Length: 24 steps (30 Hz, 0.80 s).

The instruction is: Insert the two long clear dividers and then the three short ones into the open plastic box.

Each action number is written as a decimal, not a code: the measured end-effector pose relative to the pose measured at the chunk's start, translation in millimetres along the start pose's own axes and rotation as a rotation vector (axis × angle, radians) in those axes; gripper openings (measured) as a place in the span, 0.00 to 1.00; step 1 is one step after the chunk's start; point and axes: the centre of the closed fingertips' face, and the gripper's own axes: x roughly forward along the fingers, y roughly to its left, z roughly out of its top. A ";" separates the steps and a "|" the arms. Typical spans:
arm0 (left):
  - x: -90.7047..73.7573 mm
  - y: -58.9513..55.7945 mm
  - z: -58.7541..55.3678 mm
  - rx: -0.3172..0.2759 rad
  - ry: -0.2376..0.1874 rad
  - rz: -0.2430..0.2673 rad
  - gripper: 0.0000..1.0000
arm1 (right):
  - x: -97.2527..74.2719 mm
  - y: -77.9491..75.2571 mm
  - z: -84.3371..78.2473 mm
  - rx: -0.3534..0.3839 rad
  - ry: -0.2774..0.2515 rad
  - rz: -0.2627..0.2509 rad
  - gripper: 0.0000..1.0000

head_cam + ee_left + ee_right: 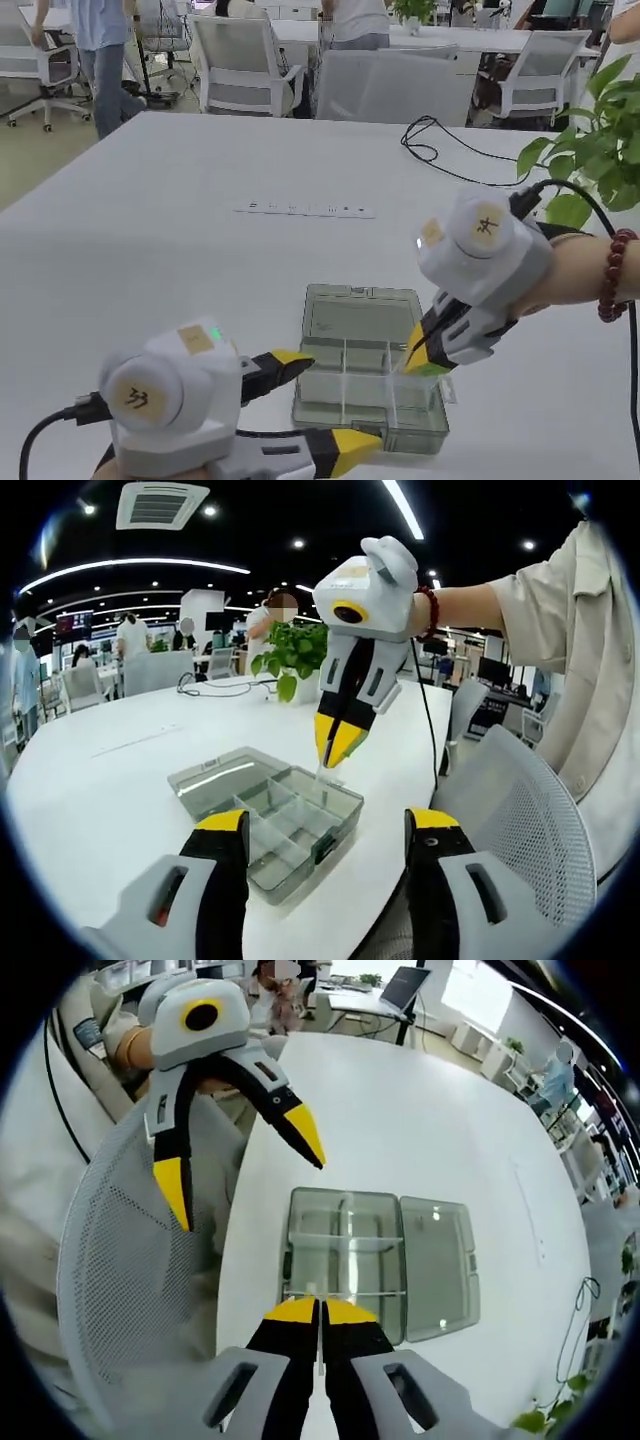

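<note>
Clamped on a clear divider [322, 776] at the plastic box's [420, 430] 3 o'clock end, the right hand-held gripper [412, 362] could tilt it past its slots, since the left hand-held gripper [330, 400], jaws apart, steadies nothing.

White bodies on both the left gripper [340, 400] and the right gripper [412, 360], with black fingers [262, 372] tipped in bright yellow. Tan stickers [138, 400] carry black scrawl, and a green light [213, 333] glows on the left. The box [360, 318] reads smoky grey-green, see-through; the divider [350, 1293] is colourless and clear. White surface [200, 280], black cable [440, 140], green plant [600, 150], dark red beaded bracelet [618, 275].
</note>
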 end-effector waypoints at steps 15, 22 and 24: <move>-3.1 7.4 0.1 -0.008 -0.011 0.037 0.73 | 15.1 -18.9 -22.0 0.030 0.093 -0.010 0.02; -4.0 11.0 -2.3 -0.015 -0.003 0.051 0.74 | 21.6 -20.5 -24.8 0.036 0.107 0.001 0.02; -4.1 10.9 -1.9 -0.019 -0.006 0.052 0.74 | 22.1 -20.2 -24.6 0.034 0.107 0.002 0.02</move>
